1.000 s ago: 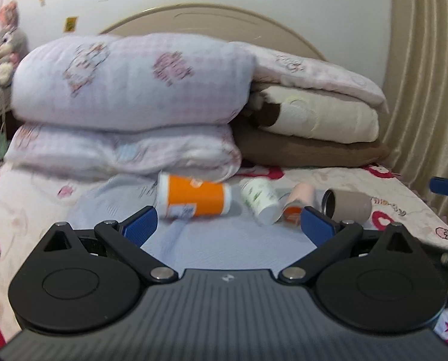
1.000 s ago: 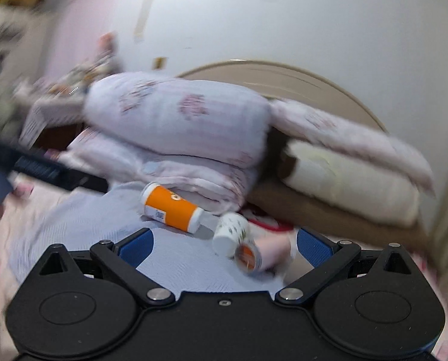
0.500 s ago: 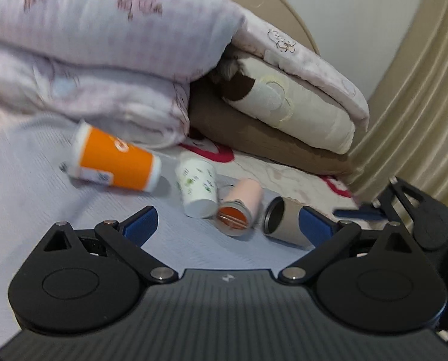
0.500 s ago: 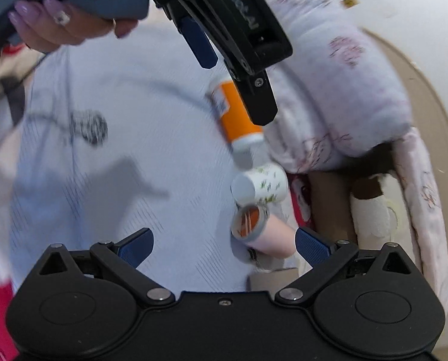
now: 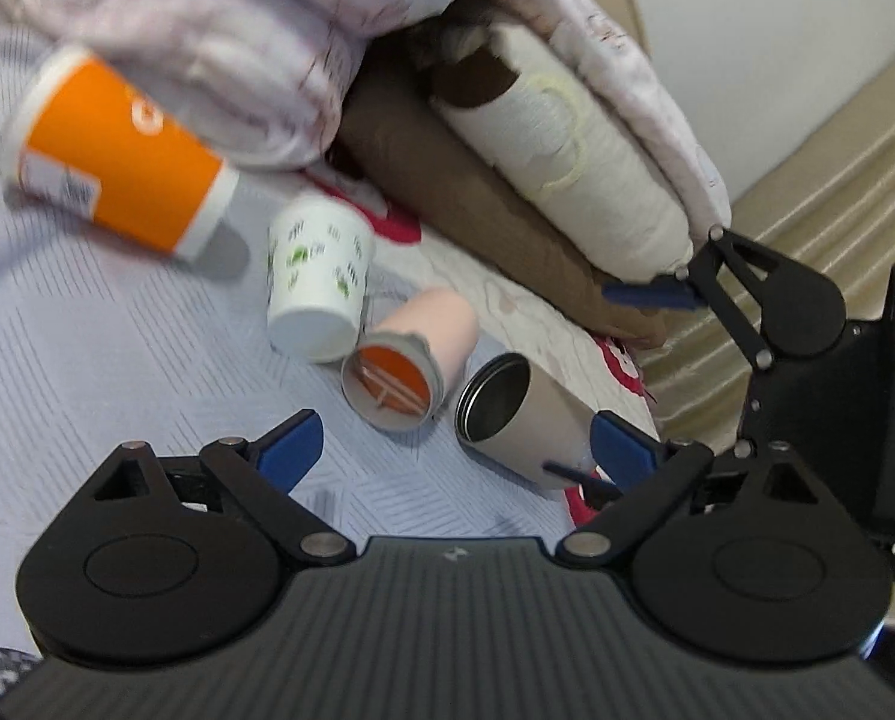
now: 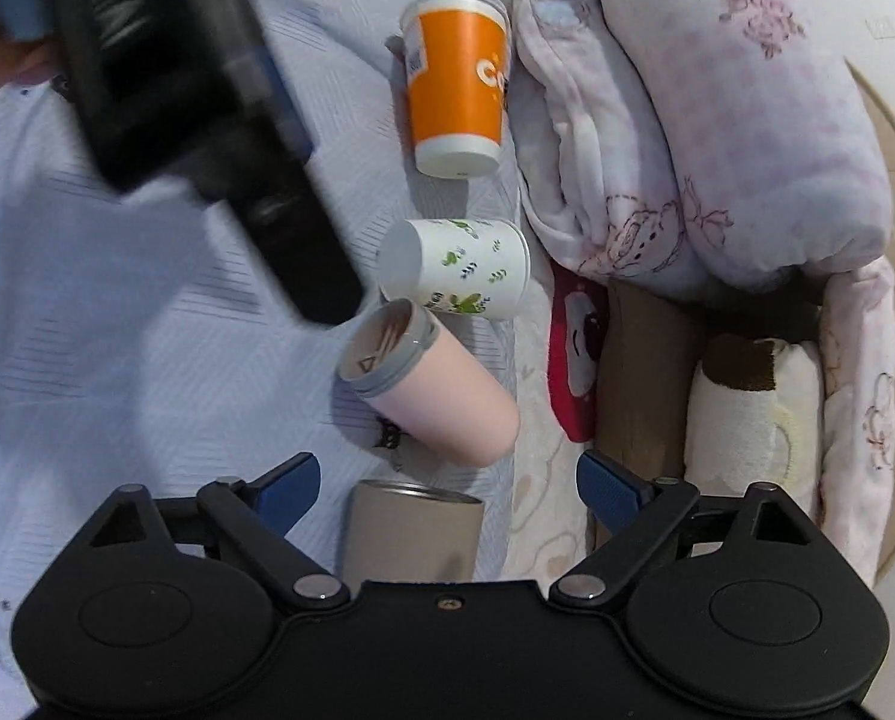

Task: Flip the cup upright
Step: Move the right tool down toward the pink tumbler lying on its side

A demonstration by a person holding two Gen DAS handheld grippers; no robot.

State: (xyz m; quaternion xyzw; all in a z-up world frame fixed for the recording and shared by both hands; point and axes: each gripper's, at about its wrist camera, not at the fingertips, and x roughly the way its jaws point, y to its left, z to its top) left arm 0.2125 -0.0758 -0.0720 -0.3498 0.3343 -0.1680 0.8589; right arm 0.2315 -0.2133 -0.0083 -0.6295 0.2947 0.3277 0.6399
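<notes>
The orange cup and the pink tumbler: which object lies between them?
The white cup with green leaves lies on its side between the orange cup and the pink tumbler, seen in both views.

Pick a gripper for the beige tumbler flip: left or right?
Right, probably. The right gripper is open with the beige tumbler lying between its fingers; the left gripper is also open, but centred nearer the pink cup.

The orange cup (image 6: 456, 84) and leaf-printed cup (image 6: 456, 269) look like smooth paper. Just beside the leaf-printed cup, the pink tumbler (image 6: 432, 390) is matt with a grey plastic rim. The beige tumbler (image 5: 519, 420) has a shiny metal interior. The ribbed sheet (image 5: 117, 360) is cloth.
</notes>
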